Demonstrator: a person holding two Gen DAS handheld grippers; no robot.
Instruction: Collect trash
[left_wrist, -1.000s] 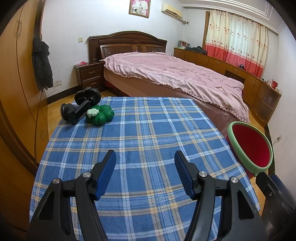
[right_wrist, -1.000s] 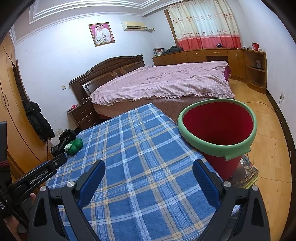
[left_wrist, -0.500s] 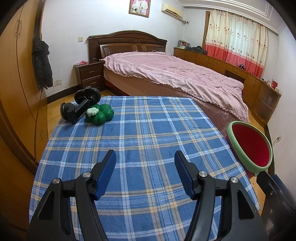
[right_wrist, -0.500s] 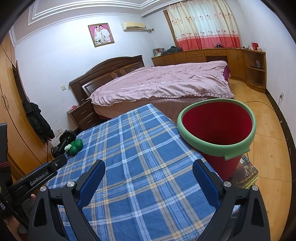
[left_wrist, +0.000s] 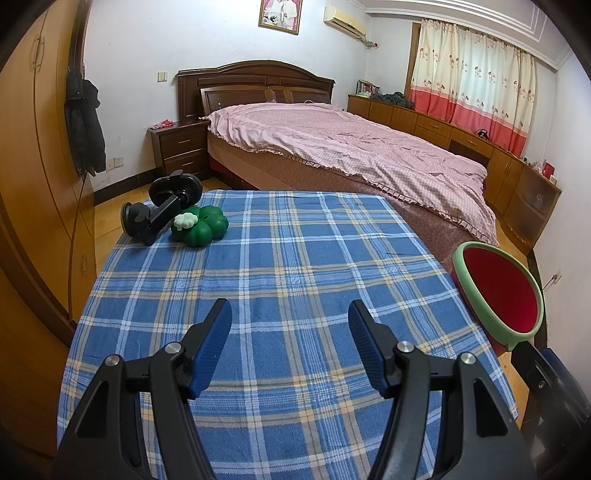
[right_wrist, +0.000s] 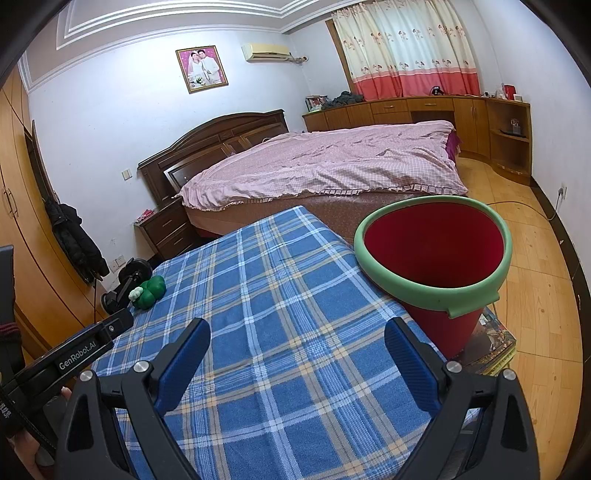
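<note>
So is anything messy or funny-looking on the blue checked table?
Nothing is spilled or broken. The only clutter is a black suction mount lying on its side against a green clover-shaped toy at the far left corner. The red bin stands upright beside the table.

A bed (left_wrist: 343, 155) with a pink cover is seen beyond the plaid cloth (left_wrist: 280, 295), a dark headboard (left_wrist: 255, 85) behind it and a nightstand (left_wrist: 179, 147) just beside it. A framed photo (right_wrist: 201, 68) and an air conditioner (right_wrist: 266, 51) are mounted on the wall — curtains (right_wrist: 406, 44) are hung above low cabinets (right_wrist: 424, 109). A dark coat (left_wrist: 83, 122) is hung on the wardrobe (left_wrist: 33, 147).
</note>
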